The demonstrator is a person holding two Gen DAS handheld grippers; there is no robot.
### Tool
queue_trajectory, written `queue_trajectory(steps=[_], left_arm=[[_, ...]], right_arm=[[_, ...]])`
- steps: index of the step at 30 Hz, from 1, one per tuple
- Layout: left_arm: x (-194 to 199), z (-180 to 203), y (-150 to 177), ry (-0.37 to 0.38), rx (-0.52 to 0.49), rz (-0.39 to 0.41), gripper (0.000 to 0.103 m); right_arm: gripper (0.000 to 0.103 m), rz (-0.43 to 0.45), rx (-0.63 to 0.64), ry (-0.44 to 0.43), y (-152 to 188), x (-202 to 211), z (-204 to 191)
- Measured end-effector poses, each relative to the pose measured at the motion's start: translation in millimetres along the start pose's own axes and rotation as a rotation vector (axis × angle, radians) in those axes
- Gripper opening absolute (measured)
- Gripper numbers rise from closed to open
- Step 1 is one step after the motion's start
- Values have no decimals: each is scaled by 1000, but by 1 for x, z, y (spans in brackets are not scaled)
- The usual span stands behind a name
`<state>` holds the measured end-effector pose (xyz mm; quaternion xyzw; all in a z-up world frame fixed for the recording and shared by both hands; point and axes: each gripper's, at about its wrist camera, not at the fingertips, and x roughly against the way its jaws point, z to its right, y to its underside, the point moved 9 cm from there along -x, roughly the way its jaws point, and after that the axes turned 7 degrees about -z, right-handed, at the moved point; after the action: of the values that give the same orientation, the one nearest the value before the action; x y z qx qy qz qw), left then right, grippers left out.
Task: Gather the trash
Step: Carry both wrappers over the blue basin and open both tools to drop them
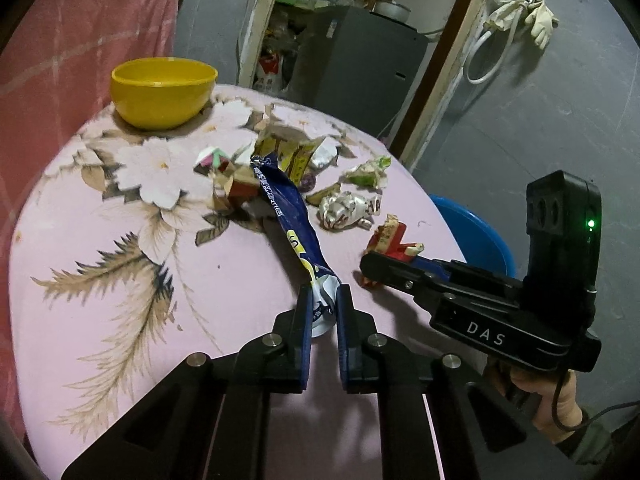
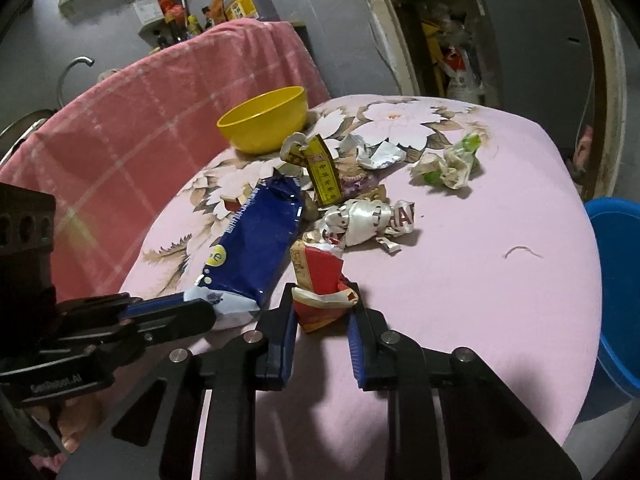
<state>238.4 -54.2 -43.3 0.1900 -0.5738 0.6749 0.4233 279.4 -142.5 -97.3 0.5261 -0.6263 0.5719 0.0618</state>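
Note:
My left gripper (image 1: 325,300) is shut on the white end of a long blue snack wrapper (image 1: 286,208), which also shows in the right wrist view (image 2: 256,248). My right gripper (image 2: 322,300) is shut on a crumpled red and gold packet (image 2: 320,280), seen from the left wrist view (image 1: 394,240) too. More trash lies on the pink floral tablecloth (image 1: 120,240): a white crumpled wrapper (image 2: 360,220), a yellow box (image 2: 324,172), a green and white wrapper (image 2: 452,164) and foil scraps (image 2: 380,152).
A yellow bowl (image 1: 162,92) stands at the table's far left. A blue bucket (image 2: 616,280) sits on the floor beside the table's right edge. A pink checked cloth (image 2: 140,120) covers something behind the table. A doorway with clutter lies beyond.

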Motion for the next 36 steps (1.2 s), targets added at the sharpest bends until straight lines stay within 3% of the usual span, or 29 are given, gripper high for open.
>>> queue_trajectory(steps=[6, 10, 14, 17, 22, 26, 36], left_arm=[[12, 26, -11, -55, -108, 65, 8], [14, 59, -31, -52, -200, 116, 8], [5, 102, -53, -21, -287, 150, 8], [-11, 134, -66, 15, -334, 143, 8], [-45, 178, -80, 53, -403, 106, 8], [-78, 203, -91, 80, -415, 63, 8], [-164, 217, -99, 62, -395, -99, 8]], right_arm=[[20, 149, -34, 10, -9, 30, 11], [20, 336, -48, 160, -21, 76, 42], [21, 510, -124, 387, -24, 129, 93], [21, 565, -218, 486, -17, 155, 133], [21, 558, -370, 540, -8, 165, 188], [21, 488, -450, 571, -9, 158, 231], [21, 404, -598, 543, 15, 155, 293]])
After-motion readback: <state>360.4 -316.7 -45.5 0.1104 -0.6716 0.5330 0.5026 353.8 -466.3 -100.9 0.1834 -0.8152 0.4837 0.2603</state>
